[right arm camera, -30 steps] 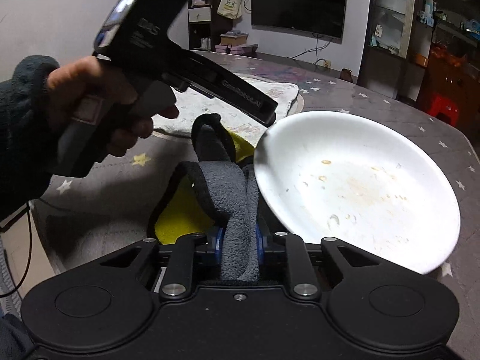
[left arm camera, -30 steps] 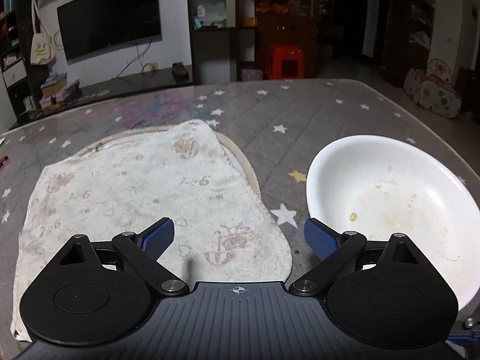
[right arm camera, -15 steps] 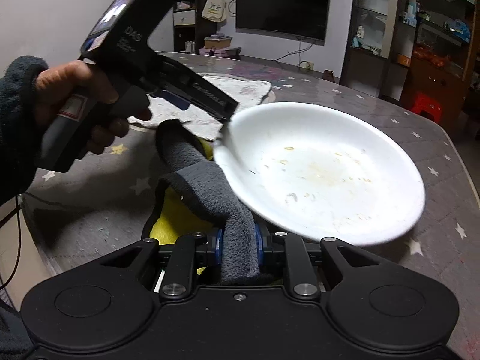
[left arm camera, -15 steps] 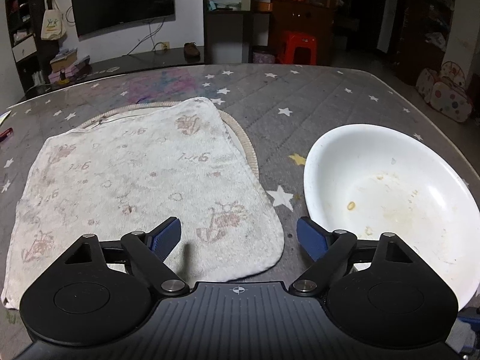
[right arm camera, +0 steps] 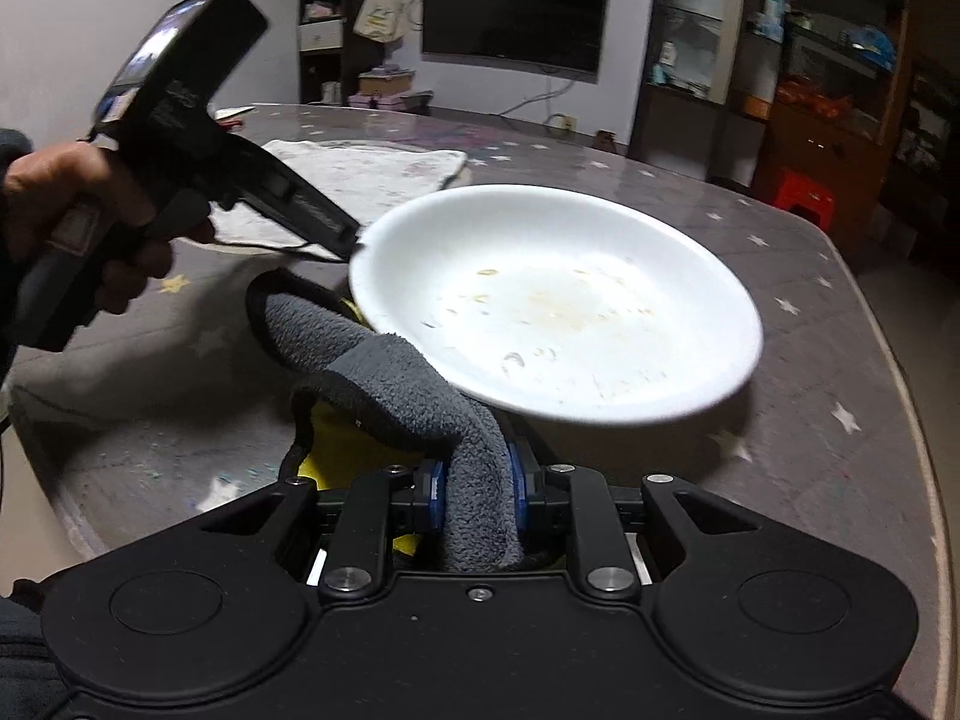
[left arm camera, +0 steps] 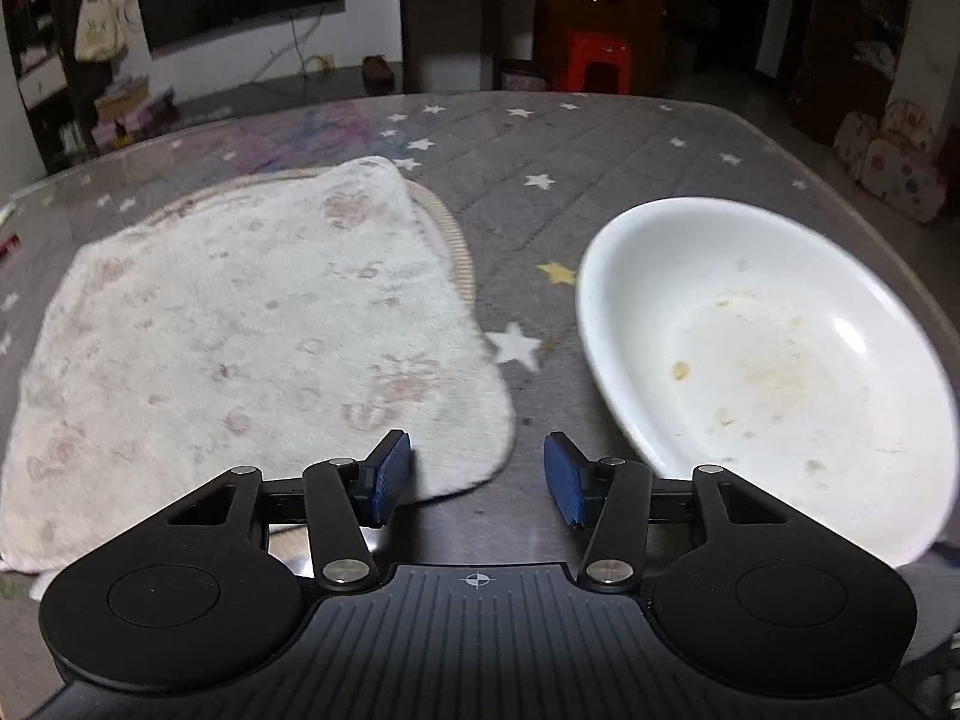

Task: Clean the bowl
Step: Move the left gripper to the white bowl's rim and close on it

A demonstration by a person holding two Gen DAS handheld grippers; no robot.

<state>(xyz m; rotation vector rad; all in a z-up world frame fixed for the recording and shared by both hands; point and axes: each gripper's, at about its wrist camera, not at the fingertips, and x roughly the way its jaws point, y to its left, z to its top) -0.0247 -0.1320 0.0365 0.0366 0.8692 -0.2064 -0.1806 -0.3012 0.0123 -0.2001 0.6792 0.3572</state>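
Note:
A white bowl [left arm camera: 774, 360] with dried food specks is to the right of my left gripper [left arm camera: 477, 480], which is open and empty above the table. In the right wrist view the bowl [right arm camera: 558, 306] appears lifted and tilted, and the left gripper's body [right arm camera: 288, 198] touches its left rim; I cannot tell what holds it. My right gripper [right arm camera: 477, 495] is shut on a grey and yellow cloth [right arm camera: 390, 372], which lies under the bowl's near edge.
A white patterned towel [left arm camera: 240, 324] lies on a round woven mat [left arm camera: 447, 228] at the left of the grey star-print table [left arm camera: 600, 144]. The table's right edge [right arm camera: 888, 360] is near the bowl. Shelves, a TV and a red stool [left arm camera: 591, 60] stand behind.
The left gripper's jaws have narrowed a little. The bowl has shifted right and leveled in the right wrist view, and the cloth has risen under its near edge.

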